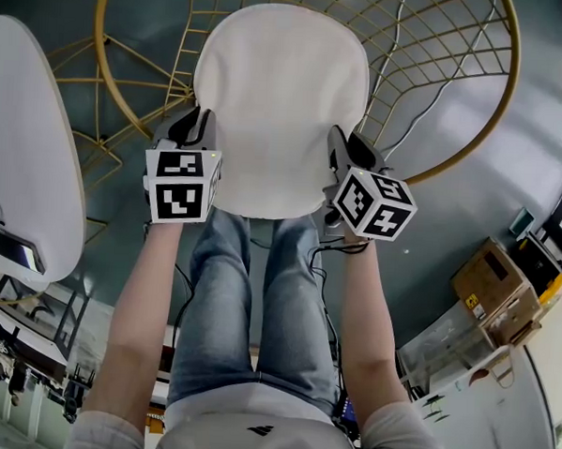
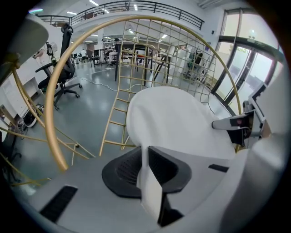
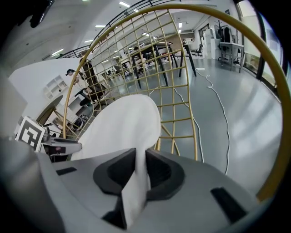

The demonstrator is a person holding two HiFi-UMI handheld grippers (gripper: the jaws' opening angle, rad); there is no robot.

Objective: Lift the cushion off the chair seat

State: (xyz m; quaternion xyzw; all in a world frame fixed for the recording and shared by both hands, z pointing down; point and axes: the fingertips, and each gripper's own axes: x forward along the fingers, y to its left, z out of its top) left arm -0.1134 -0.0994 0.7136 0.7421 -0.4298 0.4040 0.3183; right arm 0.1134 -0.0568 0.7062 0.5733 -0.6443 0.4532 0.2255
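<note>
Over a glossy grey floor (image 1: 450, 218), the white cushion (image 1: 280, 106) sits in the gold wire chair (image 1: 111, 69), seemingly light and floppy, its rim pinched at eight o'clock by the left gripper (image 2: 145, 159) and at four o'clock by the right gripper (image 3: 136, 168).

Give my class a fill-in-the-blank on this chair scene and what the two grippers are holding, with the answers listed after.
1. The left gripper and the right gripper are each shut on the white ____.
2. The wire chair frame is ____ in colour.
3. The person's jeans are ____.

Missing words: cushion; gold; blue
</note>
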